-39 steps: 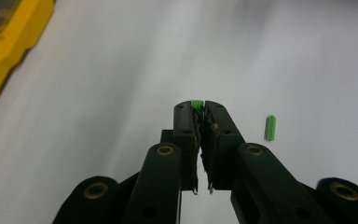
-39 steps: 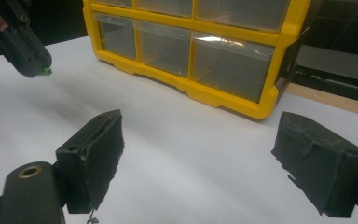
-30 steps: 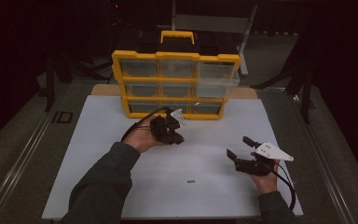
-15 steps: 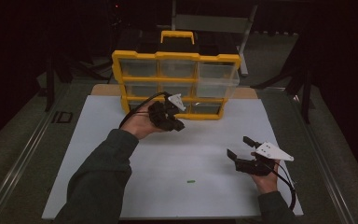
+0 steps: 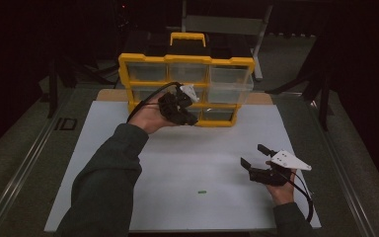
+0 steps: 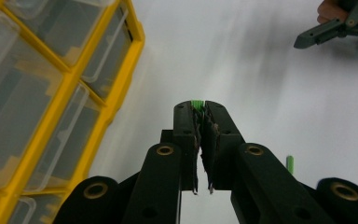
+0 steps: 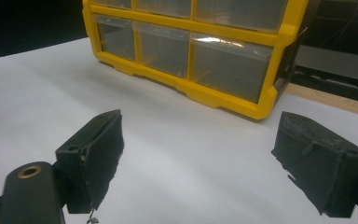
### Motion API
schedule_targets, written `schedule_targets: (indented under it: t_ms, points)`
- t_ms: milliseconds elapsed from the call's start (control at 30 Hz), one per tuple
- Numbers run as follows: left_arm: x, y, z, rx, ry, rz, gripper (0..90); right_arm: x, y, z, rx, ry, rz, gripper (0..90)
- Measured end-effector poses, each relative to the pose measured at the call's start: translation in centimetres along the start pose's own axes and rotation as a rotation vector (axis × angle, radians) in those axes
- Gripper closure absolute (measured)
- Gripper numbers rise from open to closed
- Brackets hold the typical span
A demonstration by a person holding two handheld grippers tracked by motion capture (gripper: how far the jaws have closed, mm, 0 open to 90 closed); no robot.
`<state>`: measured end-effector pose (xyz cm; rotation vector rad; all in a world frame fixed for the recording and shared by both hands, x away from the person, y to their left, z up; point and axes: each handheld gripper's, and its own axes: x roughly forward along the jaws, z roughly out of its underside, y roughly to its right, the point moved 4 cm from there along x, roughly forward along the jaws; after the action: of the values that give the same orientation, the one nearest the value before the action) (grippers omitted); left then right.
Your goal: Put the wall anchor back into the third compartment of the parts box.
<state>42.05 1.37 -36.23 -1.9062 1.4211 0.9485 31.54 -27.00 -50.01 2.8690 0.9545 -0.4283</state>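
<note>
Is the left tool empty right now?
No, the left tool is shut on a small green piece pinched at its tips.

Right gripper (image 7: 198, 158) gaping; yellow drawer organizer (image 7: 191, 51) ahead.

Your drawer cabinet (image 5: 186, 89) stands upright at the far edge of the white sheet (image 5: 187, 168) covering the table (image 5: 24, 163), its drawer fronts facing you. Your left gripper (image 5: 190, 117) is raised just in front of the cabinet's lower rows, pinching a small peg (image 6: 196, 103) between its jaw tips. A second small peg (image 5: 202, 191) lies on the sheet nearer to you, well apart from the cabinet. Your right gripper (image 5: 252, 157) sits low over the sheet to the right of that peg, pointing toward the cabinet.
</note>
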Motion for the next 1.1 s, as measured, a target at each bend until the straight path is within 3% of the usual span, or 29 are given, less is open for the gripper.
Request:
schedule_targets:
  t_ms: [667,1100]
  points:
    - [-2.5,-2.0,-2.8,-0.016,0.046,-0.035,84.8,-0.1,0.1,0.0,0.006,0.005,0.001,15.5]
    - [-2.8,-2.4,-3.6,-0.03,0.058,-0.039,84.8,0.0,0.1,0.0,0.006,0.003,0.0,15.6]
